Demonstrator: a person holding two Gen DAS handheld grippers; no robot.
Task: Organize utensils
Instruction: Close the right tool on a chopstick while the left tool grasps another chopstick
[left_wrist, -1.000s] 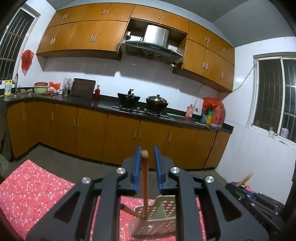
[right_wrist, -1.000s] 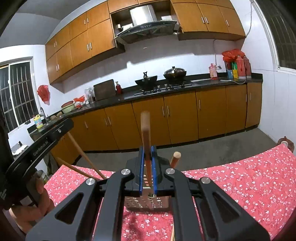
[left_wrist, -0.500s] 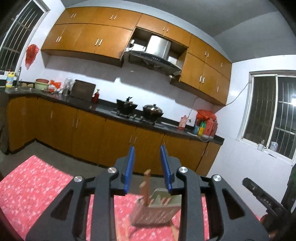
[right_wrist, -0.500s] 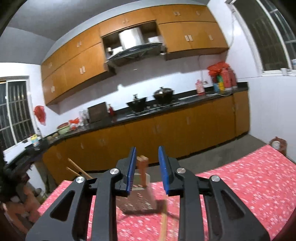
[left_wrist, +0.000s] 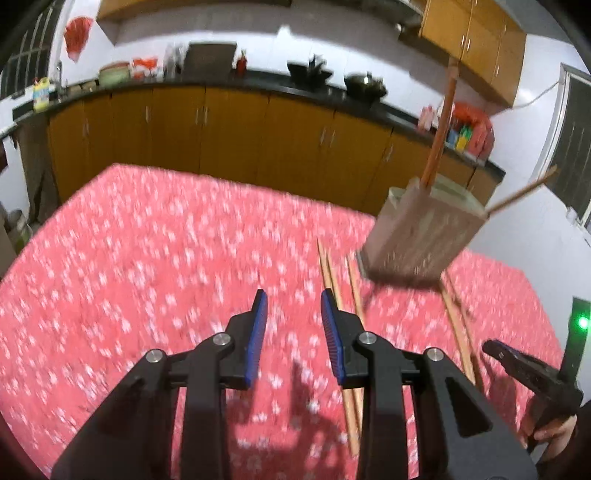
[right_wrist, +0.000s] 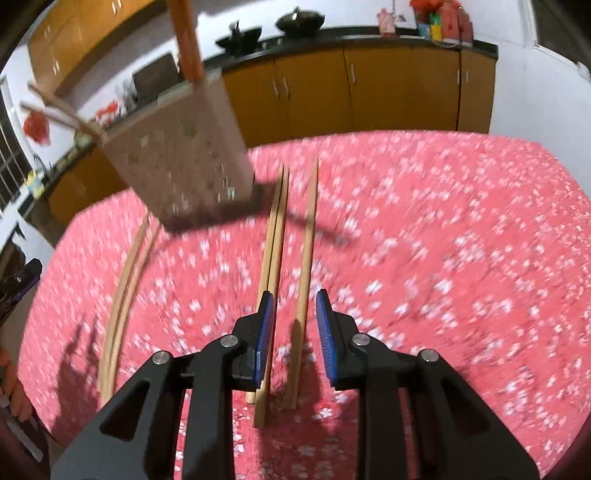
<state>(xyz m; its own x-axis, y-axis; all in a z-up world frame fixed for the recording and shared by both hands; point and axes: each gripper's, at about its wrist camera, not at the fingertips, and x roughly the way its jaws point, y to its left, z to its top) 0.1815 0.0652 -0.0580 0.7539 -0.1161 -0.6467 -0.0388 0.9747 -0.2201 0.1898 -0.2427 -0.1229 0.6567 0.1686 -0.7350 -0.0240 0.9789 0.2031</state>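
Observation:
A grey perforated utensil holder (left_wrist: 424, 229) stands on the red floral tablecloth (left_wrist: 147, 258), with wooden chopsticks (left_wrist: 441, 122) sticking out of it. It also shows in the right wrist view (right_wrist: 177, 162). Loose chopsticks (left_wrist: 334, 295) lie on the cloth beside it. My left gripper (left_wrist: 293, 336) is open and empty, left of these sticks. My right gripper (right_wrist: 293, 336) is open and empty above three loose chopsticks (right_wrist: 308, 236), one lying between its fingers. Another pair (right_wrist: 125, 273) lies to the left. Both views are blurred.
Orange kitchen cabinets (left_wrist: 221, 140) with a black counter run behind the table. The table's far edge (left_wrist: 229, 177) is close behind the holder. The right gripper (left_wrist: 532, 373) shows at the lower right of the left wrist view.
Both grippers have let go of the chopsticks they put in the holder, opened, and tipped down and back toward the tablecloth. The holder now sits off to the side in each view.

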